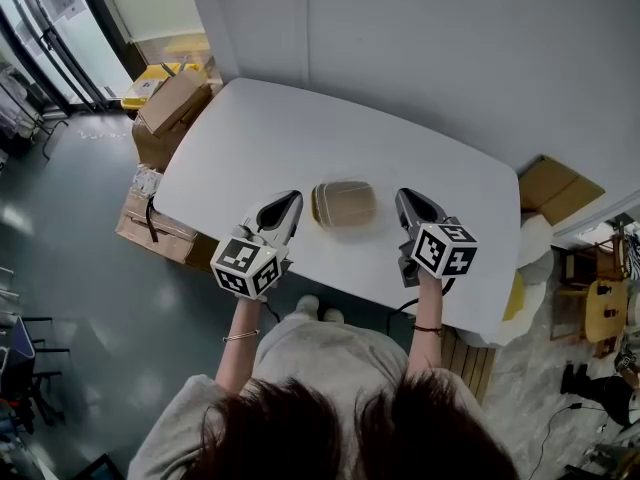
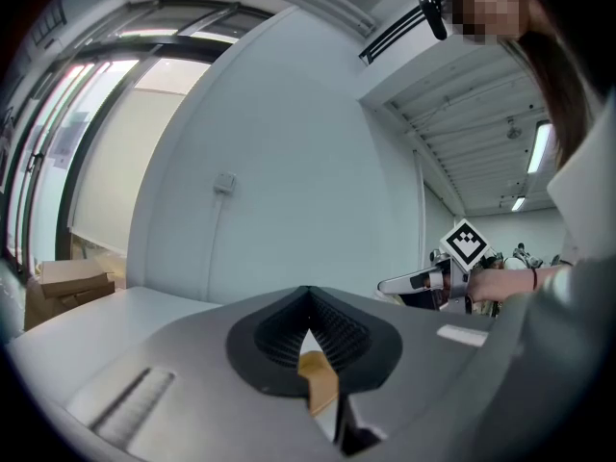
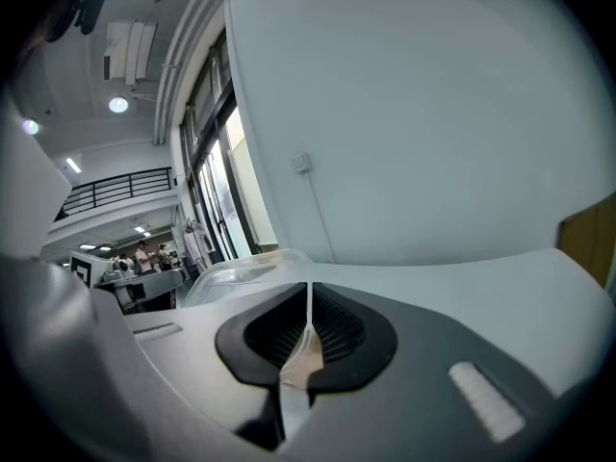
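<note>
2 claws in play, 1 to each hand; the left claw (image 1: 289, 204) sits just beside the near-left edge of the container (image 1: 345, 205), the right claw (image 1: 403, 201) just beside its right edge, neither clearly touching it; 1 container only, brown base under a clear lid, lying flat near the front middle of the surface (image 1: 300, 128); in its own view the left claw (image 2: 308, 301) has its jaws drawn together at the tips, nothing clamped, a sliver of brown showing through the slit; the right claw (image 3: 308, 298) is likewise closed to a thin line and holds nothing, the clear lid (image 3: 241, 266) rising just beyond it; 2 marker cubes, 1 per claw; the surface is white with rounded corners; behind it a plain white wall (image 1: 450, 48); at least 2 cardboard boxes (image 1: 172, 103) off the left end on a glossy grey floor (image 1: 70, 268); glass doors (image 1: 50, 28) far left.
</note>
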`<action>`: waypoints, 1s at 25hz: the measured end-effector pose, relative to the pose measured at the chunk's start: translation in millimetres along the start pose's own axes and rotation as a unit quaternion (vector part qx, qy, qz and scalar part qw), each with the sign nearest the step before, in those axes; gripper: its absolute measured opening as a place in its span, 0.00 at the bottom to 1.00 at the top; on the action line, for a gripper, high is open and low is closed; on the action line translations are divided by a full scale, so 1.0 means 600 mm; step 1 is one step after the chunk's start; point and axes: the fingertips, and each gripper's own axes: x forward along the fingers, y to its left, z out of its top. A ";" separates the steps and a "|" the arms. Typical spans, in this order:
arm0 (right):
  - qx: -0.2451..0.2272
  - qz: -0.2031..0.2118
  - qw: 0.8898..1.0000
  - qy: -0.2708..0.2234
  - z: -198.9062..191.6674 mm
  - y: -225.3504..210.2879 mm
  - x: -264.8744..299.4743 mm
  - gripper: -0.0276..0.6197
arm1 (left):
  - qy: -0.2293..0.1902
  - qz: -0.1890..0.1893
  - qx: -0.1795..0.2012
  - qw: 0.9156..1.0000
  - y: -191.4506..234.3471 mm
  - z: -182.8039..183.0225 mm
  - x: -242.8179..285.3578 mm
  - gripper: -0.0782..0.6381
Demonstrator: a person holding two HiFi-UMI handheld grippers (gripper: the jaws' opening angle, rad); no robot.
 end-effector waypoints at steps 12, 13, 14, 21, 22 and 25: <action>-0.014 0.023 0.999 -0.019 0.016 0.020 -0.015 0.09 | -0.012 0.011 0.010 1.000 -0.006 0.015 -0.022 0.10; -0.016 0.025 0.999 -0.020 0.017 0.022 -0.016 0.09 | -0.012 0.012 0.011 1.000 -0.006 0.016 -0.023 0.09; -0.017 0.026 0.999 -0.021 0.018 0.023 -0.017 0.09 | -0.013 0.012 0.011 1.000 -0.007 0.016 -0.023 0.10; -0.020 0.030 0.999 -0.031 0.025 0.026 -0.021 0.09 | -0.014 0.014 0.016 1.000 -0.007 0.019 -0.025 0.10; -0.020 0.030 0.999 -0.031 0.025 0.026 -0.021 0.09 | -0.014 0.014 0.017 1.000 -0.007 0.019 -0.025 0.10; -0.021 0.031 0.999 -0.032 0.026 0.027 -0.021 0.09 | -0.014 0.014 0.019 1.000 -0.008 0.020 -0.024 0.10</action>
